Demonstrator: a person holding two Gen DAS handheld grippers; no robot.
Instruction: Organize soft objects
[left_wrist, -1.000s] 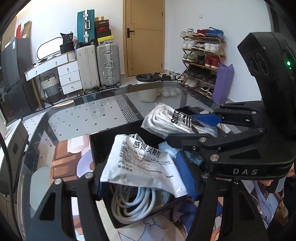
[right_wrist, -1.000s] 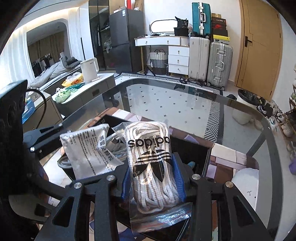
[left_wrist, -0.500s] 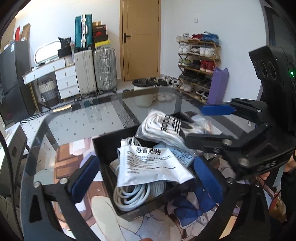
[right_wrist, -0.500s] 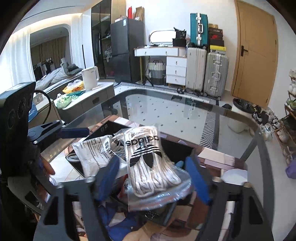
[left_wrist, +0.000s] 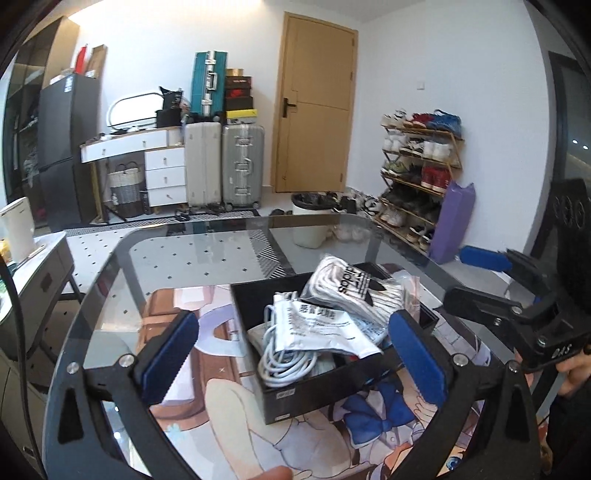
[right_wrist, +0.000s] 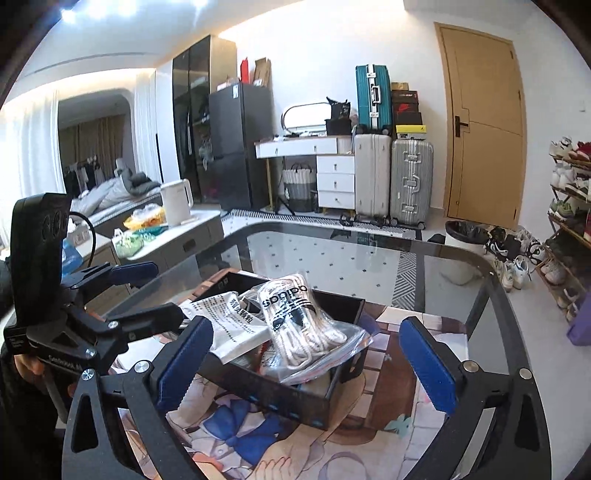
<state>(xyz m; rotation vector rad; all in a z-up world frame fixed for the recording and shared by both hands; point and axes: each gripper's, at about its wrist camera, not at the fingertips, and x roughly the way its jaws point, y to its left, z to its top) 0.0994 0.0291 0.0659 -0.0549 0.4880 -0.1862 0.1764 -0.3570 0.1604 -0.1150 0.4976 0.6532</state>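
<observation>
Adidas lace bag (right_wrist: 303, 325) lengthwise across box (right_wrist: 280, 393)

Matte black left tool (left_wrist: 291, 354) and right tool (right_wrist: 306, 365), blue serrated pads (left_wrist: 168, 356), silver screws, white "DAS" lettering.

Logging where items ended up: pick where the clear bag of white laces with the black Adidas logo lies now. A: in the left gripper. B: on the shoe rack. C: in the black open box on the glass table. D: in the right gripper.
C: the clear bag of white laces rests in the black open box, both grippers open and apart from it.
</observation>
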